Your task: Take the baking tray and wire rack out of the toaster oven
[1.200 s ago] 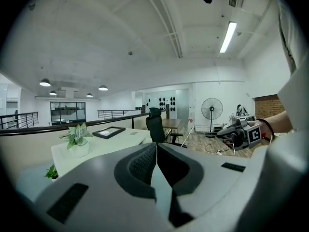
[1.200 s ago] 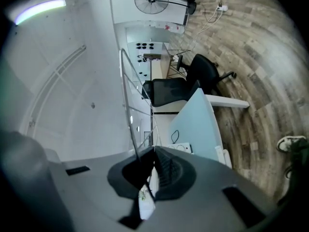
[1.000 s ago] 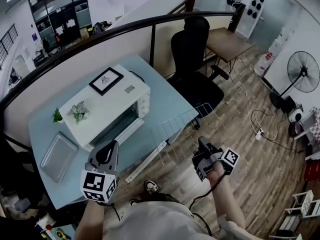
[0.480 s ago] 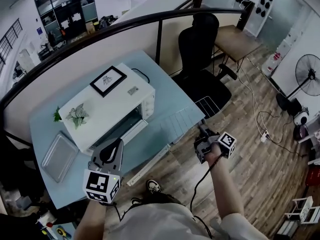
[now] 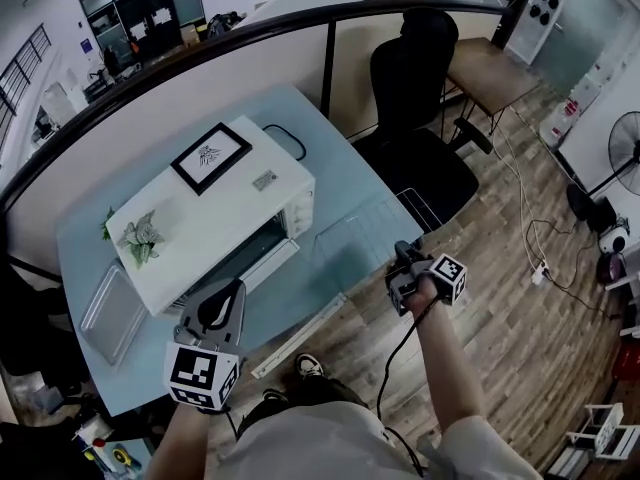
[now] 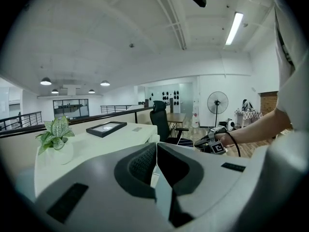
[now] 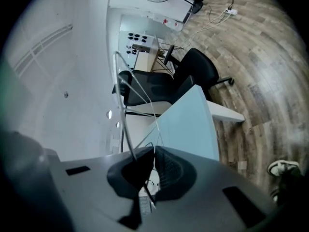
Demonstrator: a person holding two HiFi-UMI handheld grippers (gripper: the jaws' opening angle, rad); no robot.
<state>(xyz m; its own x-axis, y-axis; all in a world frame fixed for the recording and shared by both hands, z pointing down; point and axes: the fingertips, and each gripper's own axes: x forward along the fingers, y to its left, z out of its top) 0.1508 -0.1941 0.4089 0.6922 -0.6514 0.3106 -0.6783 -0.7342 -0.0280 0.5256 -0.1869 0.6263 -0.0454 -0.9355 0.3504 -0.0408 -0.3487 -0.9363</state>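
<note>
The white toaster oven (image 5: pixel 215 208) stands on the light blue table (image 5: pixel 300 118), its glass front facing me. The baking tray (image 5: pixel 108 313) lies flat on the table to the oven's left. My right gripper (image 5: pixel 403 250) is shut on the edge of the wire rack (image 5: pixel 355 238), which hangs over the table's right corner. In the right gripper view the rack's wires (image 7: pixel 126 88) run up from the shut right gripper (image 7: pixel 154 151). My left gripper (image 5: pixel 237 286) hovers in front of the oven, shut with nothing in it; the left gripper view shows its tips (image 6: pixel 155 146) pressed together.
A framed picture (image 5: pixel 208 156) and a small plant (image 5: pixel 140 236) sit on top of the oven. A black office chair (image 5: pixel 415 78) stands behind the table's right end. A dark railing (image 5: pixel 200 68) runs along the table's far side. Wooden floor lies to the right.
My right gripper has carried the wire rack down and left, from above the floor to over the table's right corner. The left gripper has shifted slightly toward the oven.
</note>
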